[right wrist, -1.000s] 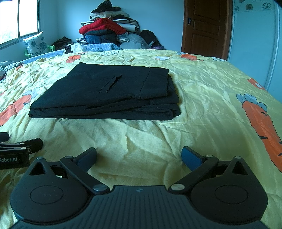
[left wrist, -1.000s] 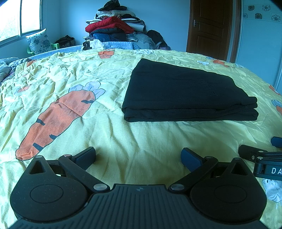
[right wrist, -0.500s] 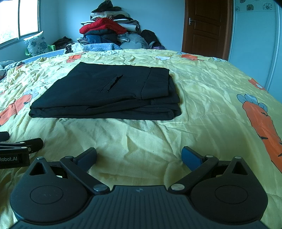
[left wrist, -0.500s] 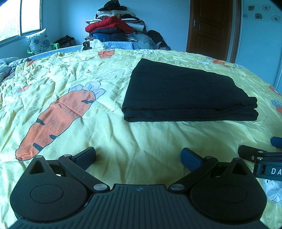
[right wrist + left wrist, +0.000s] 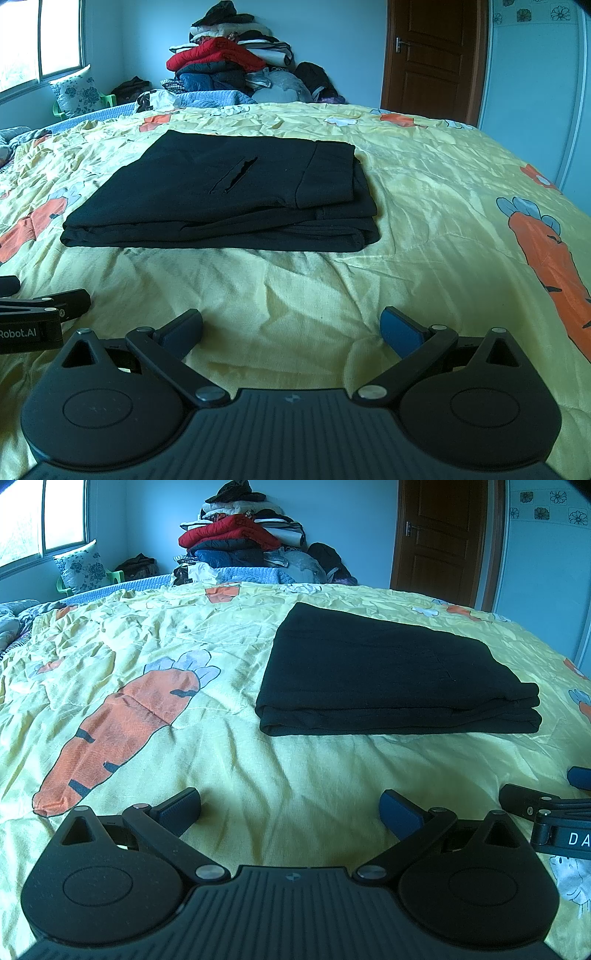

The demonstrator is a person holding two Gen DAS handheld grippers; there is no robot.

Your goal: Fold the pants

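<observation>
The left claw sits low over the bedspread with its jaws spread wide and nothing between them; its blue pads lie close to the cloth, though whether they touch it is hard to tell. The right claw is the same: wide open, empty, low over the quilt, just beside its partner, each showing at the edge of the other's view. Both point at the pants but stand well short of them, which reads as a drawn-back pose, not a reach. The pants lie ahead in the middle of the bed as a flat black rectangle of several stacked layers, edges roughly squared, a pocket slit on top and the waistband end turned to the right. So the folding looks done, or nearly so; at most a slight overhang of the lower layers at the near right corner could be tidied. There are no containers here. Beyond the bed a heap of clothes is piled against the far wall, near a door.
</observation>
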